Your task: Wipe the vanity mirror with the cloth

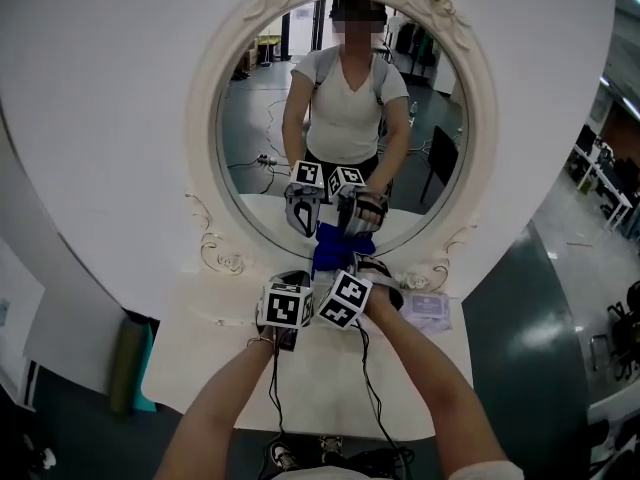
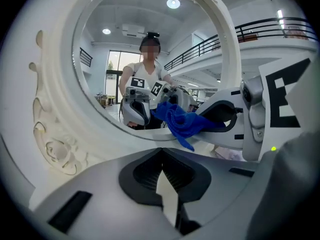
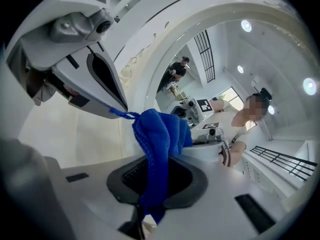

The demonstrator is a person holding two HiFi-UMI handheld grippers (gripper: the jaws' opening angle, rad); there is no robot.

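At the mirror's (image 1: 250,118) lower rim, right gripper (image 3: 150,199) pinches cloth (image 3: 160,134)

pale grey plastic left gripper (image 2: 161,176) and matching right gripper (image 3: 150,191), dark ribbed pads (image 2: 146,172) lining the jaws. on each, a white cube with black square markers (image 1: 286,305). small silver screw (image 2: 257,133) and green light (image 2: 273,148) on the right one's side. thin black cables (image 1: 273,388) trailing back. short white sleeve (image 1: 478,470); white v-neck t-shirt (image 1: 345,108) in reflection.
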